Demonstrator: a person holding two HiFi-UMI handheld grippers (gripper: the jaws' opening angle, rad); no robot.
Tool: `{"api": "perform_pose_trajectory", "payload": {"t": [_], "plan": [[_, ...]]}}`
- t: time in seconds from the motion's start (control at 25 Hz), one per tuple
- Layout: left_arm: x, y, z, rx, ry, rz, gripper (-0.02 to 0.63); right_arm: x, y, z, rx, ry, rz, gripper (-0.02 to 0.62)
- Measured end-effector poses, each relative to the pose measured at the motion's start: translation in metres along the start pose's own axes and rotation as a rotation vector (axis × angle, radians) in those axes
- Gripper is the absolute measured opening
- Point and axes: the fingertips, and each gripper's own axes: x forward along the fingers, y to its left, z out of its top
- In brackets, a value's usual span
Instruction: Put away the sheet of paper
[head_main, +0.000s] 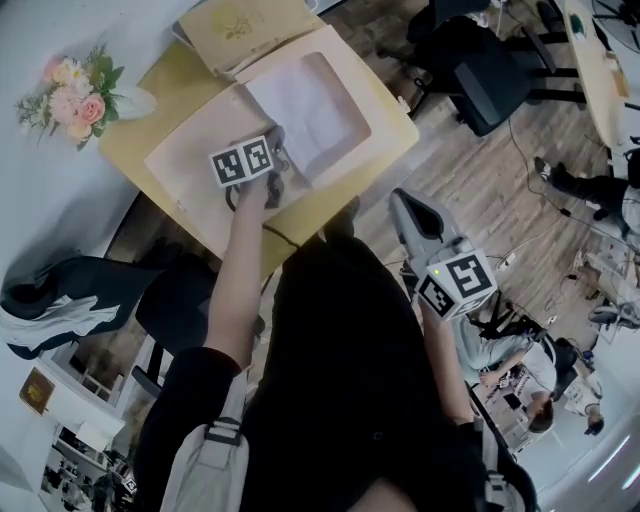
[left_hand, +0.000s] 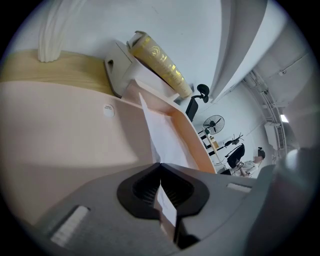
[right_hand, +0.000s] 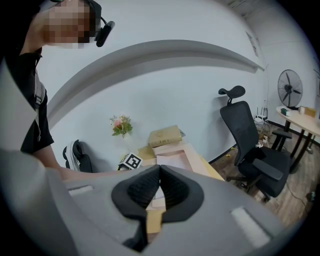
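Pinches the near edge of the paper (left_hand: 161, 134) in the left gripper (left_hand: 160, 170), jaws clamped shut on it. Has the paper lying in the open beige folder (head_main: 195, 150) on the yellow table (head_main: 165, 85), near a book (head_main: 245, 28) and flowers (head_main: 72, 92). Holds the right gripper (right_hand: 160, 172) well back from the table, above the floor, jaws together with nothing between them.

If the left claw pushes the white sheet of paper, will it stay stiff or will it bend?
Probably floppy: the sheet of paper, pinched by one edge in the left claw, bends slightly along its length. It looks thin and is likely light, so a push may buckle it against the pink folder rather than slide it.
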Motion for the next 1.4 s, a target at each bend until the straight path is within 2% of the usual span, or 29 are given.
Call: {"api": "perform_pose_trajectory", "payload": {"t": [0.2, 0.44, 0.48, 0.56, 0.6, 0.96, 1.24, 1.4], "plan": [[0.006, -0.009, -0.002, 0.034, 0.007, -0.024, 0.012, -0.007, 0.004, -0.005, -0.002, 0.003, -0.006, 0.002], [0.002, -0.014, -0.002, 0.087, -0.008, 0.000, 0.018, -0.015, 0.010, -0.010, -0.008, 0.005, -0.002, 0.002], [0.000, -0.014, -0.003, 0.085, -0.010, -0.001, 0.035, -0.015, 0.011, -0.011, -0.009, 0.007, 0.001, 0.002], [-0.005, -0.011, -0.009, 0.074, -0.009, -0.002, 0.121, -0.017, 0.014, -0.016, -0.008, 0.011, 0.006, 0.002], [-0.007, -0.009, -0.012, 0.066, -0.009, 0.000, 0.129, -0.018, 0.015, -0.018, -0.008, 0.014, 0.009, 0.002], [-0.032, -0.003, -0.029, 0.013, -0.069, 0.033, 0.129, -0.033, 0.016, -0.035, -0.023, 0.026, 0.045, 0.002], [-0.066, -0.016, -0.039, -0.013, -0.167, 0.107, 0.129, -0.046, 0.009, -0.022, -0.095, -0.033, 0.168, 0.002], [-0.089, -0.043, -0.061, -0.045, -0.230, 0.144, 0.129, -0.071, -0.007, -0.019, -0.114, -0.064, 0.218, 0.002]]}}
